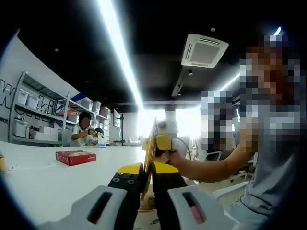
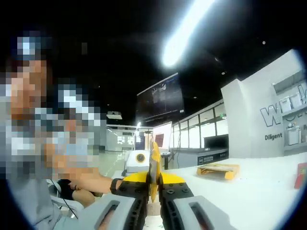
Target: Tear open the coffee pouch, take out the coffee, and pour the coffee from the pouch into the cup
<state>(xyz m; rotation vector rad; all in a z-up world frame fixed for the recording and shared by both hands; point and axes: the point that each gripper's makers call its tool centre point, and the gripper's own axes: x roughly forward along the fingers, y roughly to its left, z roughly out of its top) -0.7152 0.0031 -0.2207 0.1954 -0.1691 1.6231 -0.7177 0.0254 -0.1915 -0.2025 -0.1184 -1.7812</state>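
Note:
The yellow coffee pouch [image 1: 150, 143] hangs edge-on between both grippers, above the white table [image 1: 43, 182]. My left gripper [image 1: 147, 171] is shut on its near edge, black and yellow jaws pressed against the foil. From the far side my right gripper [image 1: 163, 142], held by a hand, pinches the same pouch. In the right gripper view the pouch [image 2: 154, 158] stands as a thin yellow strip, and my right gripper [image 2: 153, 181] is shut on it. Right under the pouch sits a pale round thing [image 1: 147, 205], perhaps the cup's rim, mostly hidden by the jaws.
A red box [image 1: 75, 156] lies on the table to the left. A flat yellow packet [image 2: 218, 170] lies further out on the table. A seated person [image 1: 82, 130] works by wall shelves [image 1: 33, 115] with white bins. The person holding the grippers stands close.

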